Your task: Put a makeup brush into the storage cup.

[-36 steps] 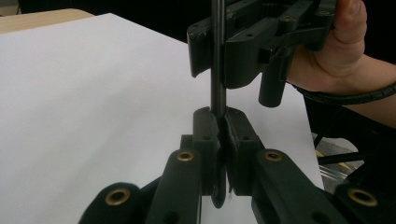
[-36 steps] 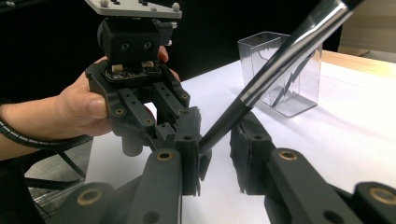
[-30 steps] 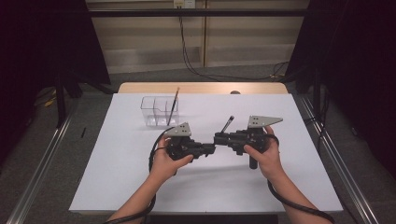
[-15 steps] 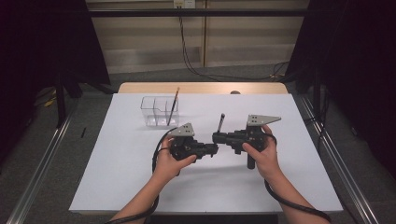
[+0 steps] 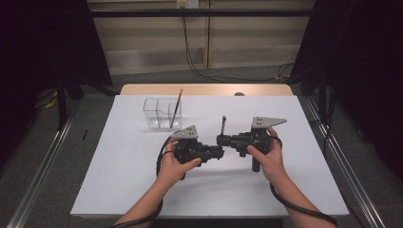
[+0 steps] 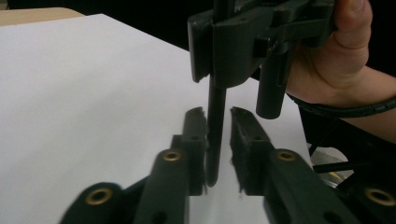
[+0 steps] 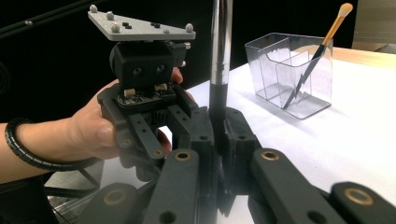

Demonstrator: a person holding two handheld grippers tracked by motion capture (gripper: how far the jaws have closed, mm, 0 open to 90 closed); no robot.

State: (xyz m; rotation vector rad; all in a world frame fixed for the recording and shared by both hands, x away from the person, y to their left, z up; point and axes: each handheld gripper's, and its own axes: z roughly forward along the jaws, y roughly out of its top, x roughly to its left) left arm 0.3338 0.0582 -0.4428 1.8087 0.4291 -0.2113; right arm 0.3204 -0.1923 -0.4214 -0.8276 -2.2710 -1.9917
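Nearest, above the white desk [image 5: 119,190], the two claws are held tip to tip. A thin dark brush [image 5: 223,126] is gripped by the right claw [image 5: 220,140]; in the right gripper view its jaws are pressed tight on the stick [image 7: 219,70]. A second ago the brush leaned to one side. Now it is stood almost straight up, so it has been turned upright.

The left claw [image 5: 219,153] is released. In the left gripper view its jaws stand apart, one on each side of the lower end of the brush [image 6: 215,130], with a small gap seen on at least one side. The right claw [image 6: 233,51] is seen above them. It looks like the brush is being passed from one claw to the other, and the left jaws would need to be closed on it next.

Farther back, a clear box [image 5: 162,113] is set on the desk. One brush with a pale handle [image 5: 176,108] is leaned inside it already. The dark brush is likely meant to be dropped in there too.
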